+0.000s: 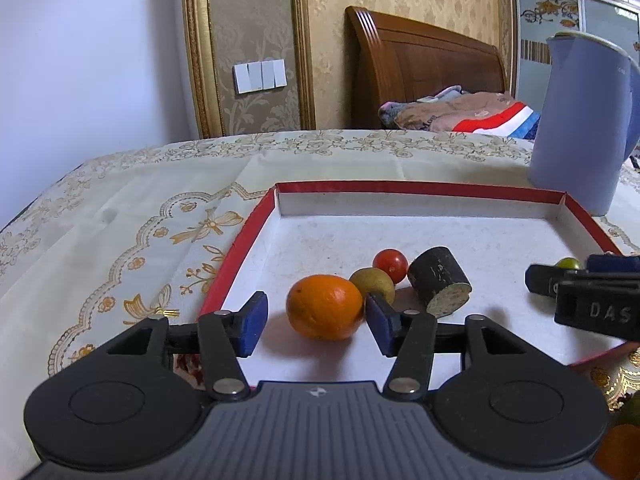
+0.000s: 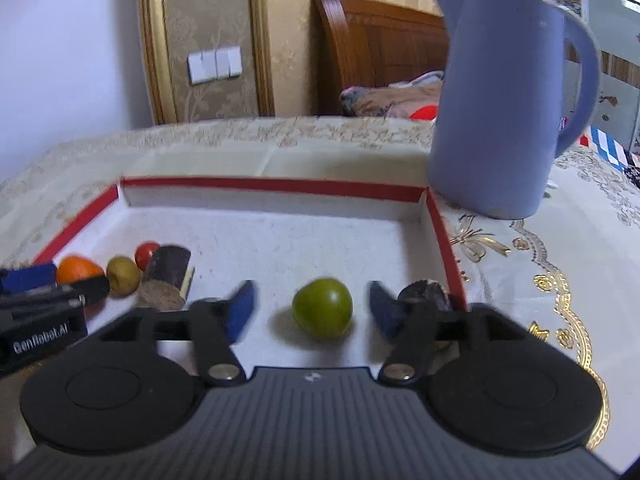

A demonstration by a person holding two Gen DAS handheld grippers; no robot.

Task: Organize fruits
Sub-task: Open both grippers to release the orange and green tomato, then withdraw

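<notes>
A shallow white box with a red rim [image 1: 400, 188] lies on the tablecloth. In it an orange [image 1: 324, 306] rests between the blue pads of my left gripper [image 1: 316, 320], which is open, with a gap on the orange's left side. Just behind the orange sit a yellow-green fruit [image 1: 372, 282], a small red fruit [image 1: 391, 264] and a dark cylindrical stalk piece [image 1: 438, 280]. In the right wrist view a green fruit [image 2: 322, 307] lies on the box floor between the pads of my right gripper [image 2: 312, 312], which is open and clear of it on both sides.
A tall blue jug [image 2: 500, 100] stands just beyond the box's far right corner. Another dark piece [image 2: 424, 290] lies by the right finger near the box's right wall. More fruit [image 1: 624, 432] shows at the lower right edge of the left wrist view. Patterned cloth surrounds the box.
</notes>
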